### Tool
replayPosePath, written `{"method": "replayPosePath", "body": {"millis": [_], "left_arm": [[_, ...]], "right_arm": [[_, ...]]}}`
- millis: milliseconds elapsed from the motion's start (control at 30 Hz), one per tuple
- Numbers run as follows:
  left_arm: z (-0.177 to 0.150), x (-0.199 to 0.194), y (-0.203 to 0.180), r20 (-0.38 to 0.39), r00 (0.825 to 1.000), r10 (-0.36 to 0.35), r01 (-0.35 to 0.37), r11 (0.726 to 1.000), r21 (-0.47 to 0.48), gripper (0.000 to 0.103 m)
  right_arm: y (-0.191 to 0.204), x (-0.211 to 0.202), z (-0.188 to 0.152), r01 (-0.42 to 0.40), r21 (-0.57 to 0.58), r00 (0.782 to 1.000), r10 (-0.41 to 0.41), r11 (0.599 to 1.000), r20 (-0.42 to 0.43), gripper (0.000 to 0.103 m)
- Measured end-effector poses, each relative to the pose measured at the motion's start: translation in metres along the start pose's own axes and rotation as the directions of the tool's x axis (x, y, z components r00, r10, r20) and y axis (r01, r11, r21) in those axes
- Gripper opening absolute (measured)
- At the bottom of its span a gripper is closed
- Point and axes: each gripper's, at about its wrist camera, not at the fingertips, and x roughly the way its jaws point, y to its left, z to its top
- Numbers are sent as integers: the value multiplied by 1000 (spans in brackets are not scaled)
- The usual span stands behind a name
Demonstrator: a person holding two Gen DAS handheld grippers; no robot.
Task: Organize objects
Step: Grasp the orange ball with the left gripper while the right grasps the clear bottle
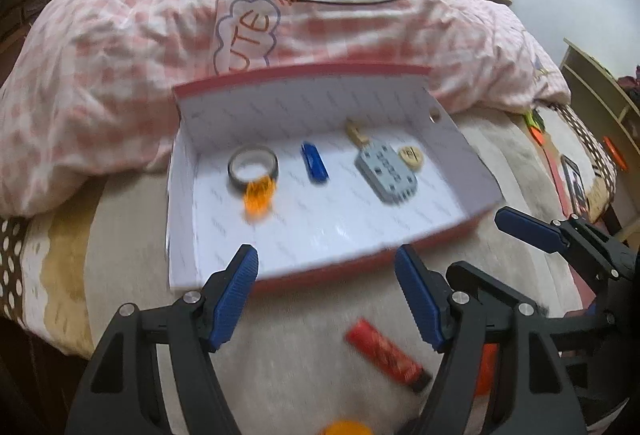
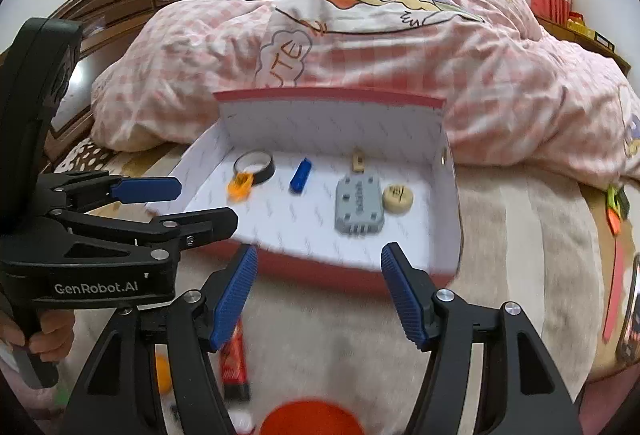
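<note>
Right now I'm holding my left gripper wide open and empty, red tube lying diagonally just under it, nearer than my right gripper, also open.

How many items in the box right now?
6. Tape roll back left, orange piece against it, blue clip centre, grey block right, round token beside it, tan piece behind. None seem hidden.
</note>
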Motion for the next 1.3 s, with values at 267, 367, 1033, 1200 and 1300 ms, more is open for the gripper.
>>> {"method": "replayPosePath", "body": {"millis": [267,367,1033,1200,1300], "left_arm": [[-52,-16,-6,-30,1000,-9,10,999,31,72],[-68,-20,-6,-41,999,-9,11,999,31,72],[-124,-18,5,-41,999,22,-22,1000,0,71],[-124,-2,15,-58,998,2,-5,999,-48,71],[-125,2,12,-50,998,30,-31,999,-15,72]], "right_arm": [[2,-21,-48,8,41,1000,-7,999,-24,66],[2,-27,-61,14,45,1000,-13,999,-28,66],[-24,-44,-110,7,190,997,8,982,-76,39],[-27,-40,-106,-1,185,998,13,983,-64,35],[-22,-32,-106,6,154,998,4,988,-64,35]]}}
